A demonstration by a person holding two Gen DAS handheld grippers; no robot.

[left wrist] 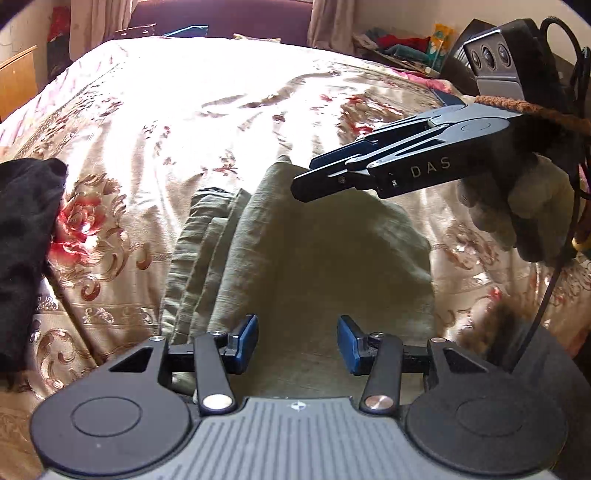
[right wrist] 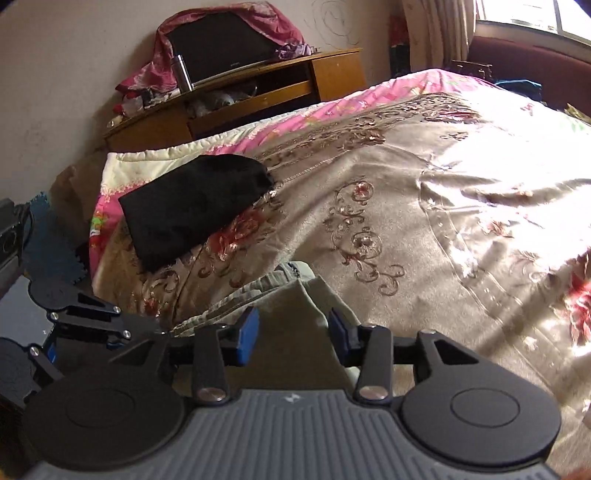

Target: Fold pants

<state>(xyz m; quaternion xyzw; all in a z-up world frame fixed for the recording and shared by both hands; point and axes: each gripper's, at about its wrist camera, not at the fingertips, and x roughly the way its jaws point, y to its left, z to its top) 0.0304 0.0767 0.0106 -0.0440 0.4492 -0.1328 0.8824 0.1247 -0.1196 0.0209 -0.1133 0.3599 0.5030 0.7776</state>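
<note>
**Now: folded pants on bed, both grippers released**

We see the floral bedspread (left wrist: 177, 110) carrying the folded olive pants (left wrist: 295, 251). Black garment (right wrist: 192, 206) lies near. Left gripper (left wrist: 297, 341) and right gripper (right wrist: 291, 334) hover above the pants, jaws apart, grasping nothing.

Strong daylight pours in from the window (right wrist: 532, 14) at the upper right of the right wrist view and blows out the bedspread (right wrist: 480, 155) to near white there. In the left wrist view the same glare sits on the upper middle of the bedspread (left wrist: 207, 85), pattern washed out. The lower part of both frames sits in shadow. Heavy fisheye bending at the edges, with dark corners. Focus is decent, slightly soft far back.
</note>
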